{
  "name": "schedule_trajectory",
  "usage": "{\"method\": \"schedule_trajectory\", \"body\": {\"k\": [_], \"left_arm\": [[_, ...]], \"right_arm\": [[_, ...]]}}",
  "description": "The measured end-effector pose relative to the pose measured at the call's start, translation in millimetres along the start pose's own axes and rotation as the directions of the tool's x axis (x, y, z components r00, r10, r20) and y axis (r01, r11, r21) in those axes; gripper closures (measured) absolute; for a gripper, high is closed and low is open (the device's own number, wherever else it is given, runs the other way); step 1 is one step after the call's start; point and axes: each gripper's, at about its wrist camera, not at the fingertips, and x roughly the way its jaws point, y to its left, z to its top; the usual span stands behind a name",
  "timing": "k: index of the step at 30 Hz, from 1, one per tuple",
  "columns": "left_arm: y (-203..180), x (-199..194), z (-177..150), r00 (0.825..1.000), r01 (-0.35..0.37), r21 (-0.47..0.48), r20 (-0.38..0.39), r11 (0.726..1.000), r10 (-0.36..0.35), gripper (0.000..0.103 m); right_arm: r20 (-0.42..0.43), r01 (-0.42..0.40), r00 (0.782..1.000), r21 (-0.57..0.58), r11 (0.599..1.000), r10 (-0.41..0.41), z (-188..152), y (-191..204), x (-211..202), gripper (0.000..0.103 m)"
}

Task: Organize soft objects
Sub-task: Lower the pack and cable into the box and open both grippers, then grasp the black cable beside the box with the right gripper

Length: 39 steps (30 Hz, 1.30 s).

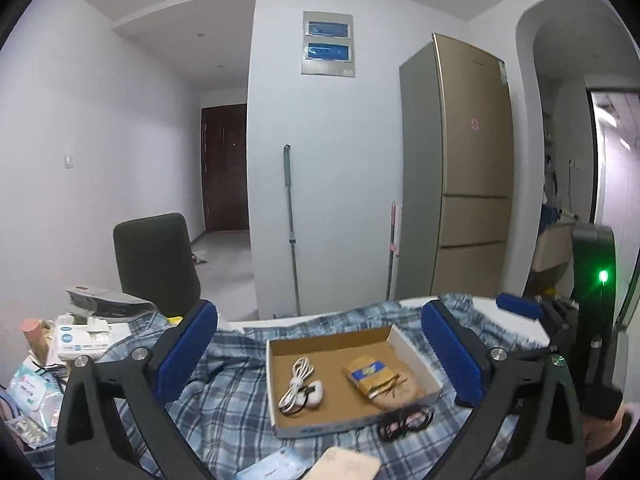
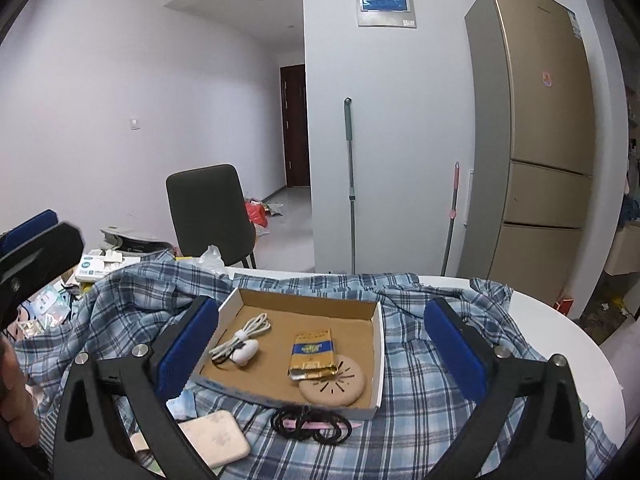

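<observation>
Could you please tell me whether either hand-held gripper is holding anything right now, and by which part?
Nothing is held: the left hand-held gripper and right hand-held gripper both stand open and empty above the plaid shirt.

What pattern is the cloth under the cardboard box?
Blue and white plaid cloth, clearest in the right wrist view.

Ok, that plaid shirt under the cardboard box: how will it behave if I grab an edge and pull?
The shirt lies rumpled, so probably floppy: it should bunch and stretch rather than slide flat. The box sits on it, so pulling likely drags or tips it. The hair ties may ride along.
</observation>
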Motion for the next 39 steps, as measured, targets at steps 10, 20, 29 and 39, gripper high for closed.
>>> {"method": "schedule_trajectory", "body": {"k": [10, 20, 29, 39], "left_arm": [[18, 12, -54, 0.997, 0.004, -0.059, -0.080, 0.998, -0.009, 0.000], [22, 43, -99, 0.988, -0.019, -0.038, -0.155, 0.999, 0.013, 0.000], [34, 52, -109, 0.982, -0.049, -0.097, -0.185, 0.994, 0.031, 0.000], [35, 52, -110, 0.982, -0.063, -0.095, -0.183, 0.993, 0.044, 0.000]], "right_arm": [[-0.062, -0.021, 0.998, 0.040, 0.999, 0.023, -35, -6, 15, 0.000], [-0.143, -0.013, 0.990, 0.021, 1.000, 0.016, -59, -9, 35, 0.000], [-0.226, -0.028, 0.973, 0.076, 0.997, 0.045, -68, -17, 51, 0.000], [-0.453, -0.119, 0.856, 0.298, 0.947, 0.250, -96, -36, 95, 0.000]]}}
